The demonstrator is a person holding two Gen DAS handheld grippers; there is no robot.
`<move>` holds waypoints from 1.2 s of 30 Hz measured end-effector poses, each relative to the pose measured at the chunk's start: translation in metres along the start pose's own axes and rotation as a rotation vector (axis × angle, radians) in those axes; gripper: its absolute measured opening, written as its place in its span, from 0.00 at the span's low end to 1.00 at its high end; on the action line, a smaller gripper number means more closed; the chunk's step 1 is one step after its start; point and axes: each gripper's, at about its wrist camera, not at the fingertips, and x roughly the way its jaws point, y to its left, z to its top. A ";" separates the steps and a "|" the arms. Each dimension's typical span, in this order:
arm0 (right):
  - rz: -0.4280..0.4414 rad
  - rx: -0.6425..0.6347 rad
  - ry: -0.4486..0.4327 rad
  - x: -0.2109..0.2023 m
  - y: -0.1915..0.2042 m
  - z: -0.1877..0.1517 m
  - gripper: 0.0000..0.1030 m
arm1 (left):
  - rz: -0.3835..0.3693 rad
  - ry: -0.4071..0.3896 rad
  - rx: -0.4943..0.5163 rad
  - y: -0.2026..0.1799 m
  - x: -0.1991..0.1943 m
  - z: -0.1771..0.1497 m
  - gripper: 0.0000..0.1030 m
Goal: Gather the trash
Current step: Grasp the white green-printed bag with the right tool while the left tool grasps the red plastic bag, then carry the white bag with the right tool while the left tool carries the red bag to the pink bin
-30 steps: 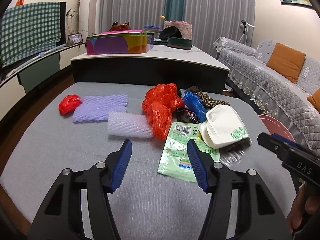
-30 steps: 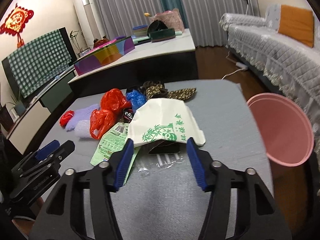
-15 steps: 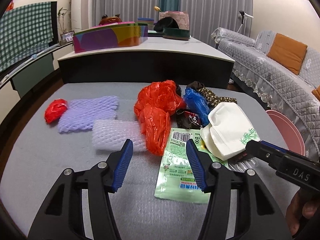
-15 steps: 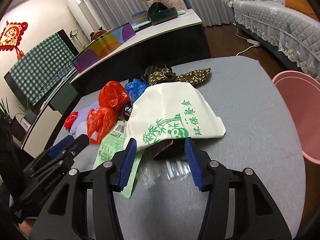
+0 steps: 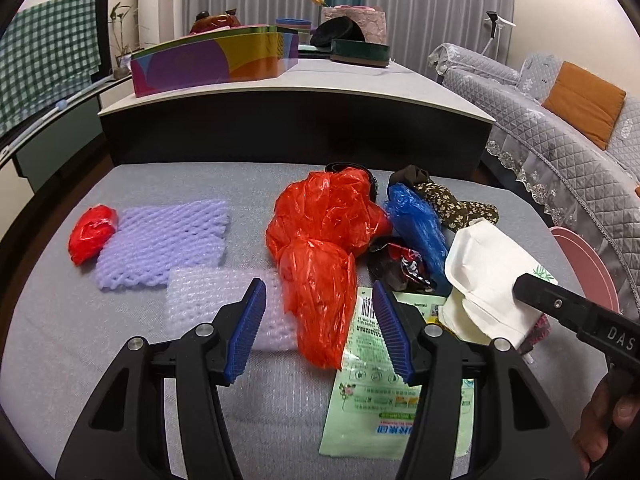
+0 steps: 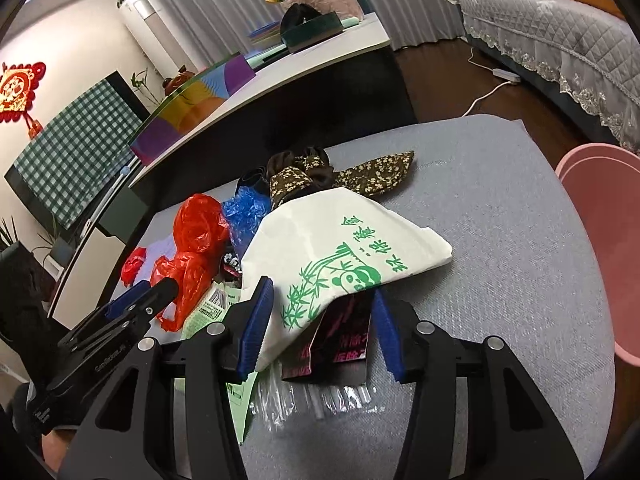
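Note:
Trash lies in a pile on the grey mat (image 5: 60, 320). My left gripper (image 5: 318, 300) is open just above the mat, and the lower lobe of a crumpled red plastic bag (image 5: 320, 232) reaches in between its blue pads without touching them. A green printed packet (image 5: 372, 392) lies flat under its right finger. My right gripper (image 6: 322, 292) is closing its jaws. Between them lie the near edge of a white bag with a green panda print (image 6: 340, 236) and a dark packet (image 6: 340, 344). The pads are not pressing on either.
A purple foam net (image 5: 164, 240), a pale foam net (image 5: 208, 296), a small red bag (image 5: 92, 232), a blue bag (image 5: 416, 220) and a floral cloth (image 6: 360, 172) share the mat. A pink basin (image 6: 608, 232) stands off its right edge. Clear plastic film (image 6: 320, 396) lies under the right gripper.
Both grippers have moved forward and lower toward the pile. The red bag now sits between the left jaws, and the white bag's edge between the right jaws, which have narrowed slightly.

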 end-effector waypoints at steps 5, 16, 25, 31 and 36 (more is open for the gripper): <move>0.008 -0.029 -0.007 -0.002 0.005 0.001 0.27 | 0.004 0.013 0.004 0.000 0.005 0.001 0.31; 0.001 -0.184 -0.091 -0.033 0.031 0.005 0.07 | 0.009 -0.064 0.081 -0.014 -0.015 0.002 0.10; -0.087 -0.305 -0.156 -0.075 0.049 0.002 0.07 | 0.012 -0.141 0.082 -0.015 -0.049 0.006 0.10; -0.146 -0.333 -0.186 -0.101 0.050 0.001 0.07 | -0.020 -0.170 0.078 -0.021 -0.071 0.005 0.10; -0.192 -0.336 -0.208 -0.122 0.047 0.003 0.07 | -0.046 -0.187 0.059 -0.022 -0.087 0.004 0.10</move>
